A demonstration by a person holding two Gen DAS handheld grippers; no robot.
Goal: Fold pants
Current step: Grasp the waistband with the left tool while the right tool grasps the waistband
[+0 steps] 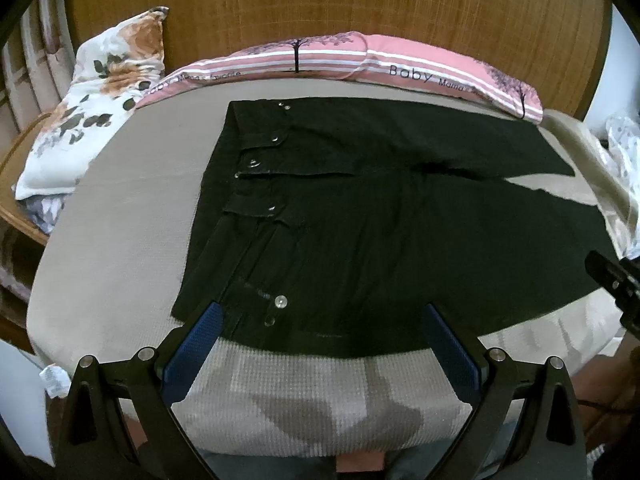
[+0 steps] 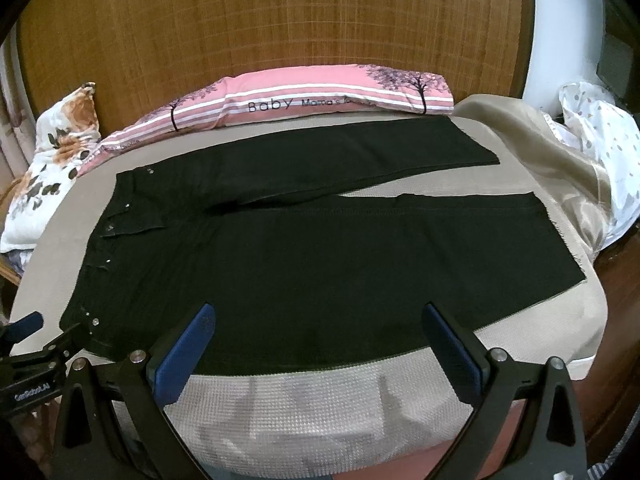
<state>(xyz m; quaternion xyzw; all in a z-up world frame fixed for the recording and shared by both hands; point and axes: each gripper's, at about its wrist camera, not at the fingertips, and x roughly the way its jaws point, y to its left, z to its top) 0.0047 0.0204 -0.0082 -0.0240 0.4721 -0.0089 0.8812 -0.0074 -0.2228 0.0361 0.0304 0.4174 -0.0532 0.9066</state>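
Observation:
Black pants (image 1: 360, 216) lie spread flat on a beige bed (image 1: 120, 208), waistband with metal buttons to the left, both legs running to the right. My left gripper (image 1: 322, 312) hovers open over the near edge by the waistband, blue pads wide apart, holding nothing. In the right wrist view the same pants (image 2: 320, 248) fill the middle, with a gap of bed between the two leg ends. My right gripper (image 2: 318, 312) stands open above the near leg's lower edge, empty. The left gripper's (image 2: 40, 344) body shows at that view's left edge.
A pink striped pillow (image 2: 320, 96) lies along the wooden headboard (image 2: 280, 20). A floral pillow (image 1: 92, 100) sits at the far left corner. A shiny beige cloth (image 2: 560, 160) and white dotted fabric (image 2: 600, 128) are heaped at the bed's right side.

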